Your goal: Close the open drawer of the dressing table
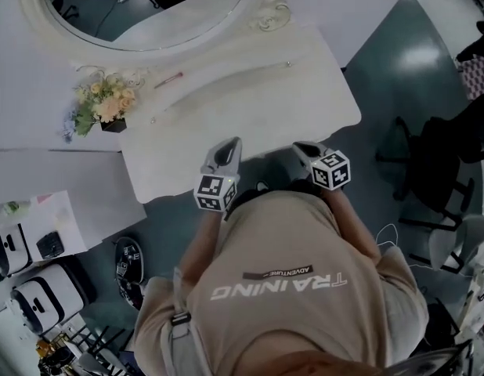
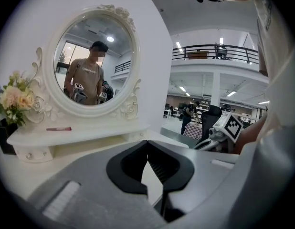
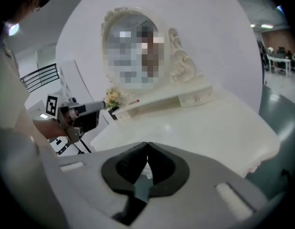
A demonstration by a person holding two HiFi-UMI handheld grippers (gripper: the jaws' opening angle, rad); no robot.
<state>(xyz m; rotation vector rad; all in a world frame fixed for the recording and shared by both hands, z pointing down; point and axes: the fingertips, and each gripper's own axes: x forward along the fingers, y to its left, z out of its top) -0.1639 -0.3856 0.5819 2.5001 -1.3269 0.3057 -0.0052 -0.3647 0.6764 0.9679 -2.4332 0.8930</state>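
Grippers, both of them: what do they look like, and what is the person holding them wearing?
The left gripper and right gripper match: light grey bodies, black padded jaws with curved inner edges, each carrying a white cube with black square markers. The person wears a beige T-shirt printed TRAINING in white letters.

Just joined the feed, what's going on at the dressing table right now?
A person stands at the white dressing table with the oval mirror, a gripper in each hand. The left gripper and the right gripper are both held by the table's front edge, jaws together on nothing. No drawer shows pulled out in any view; the small shelf drawer under the mirror looks shut.
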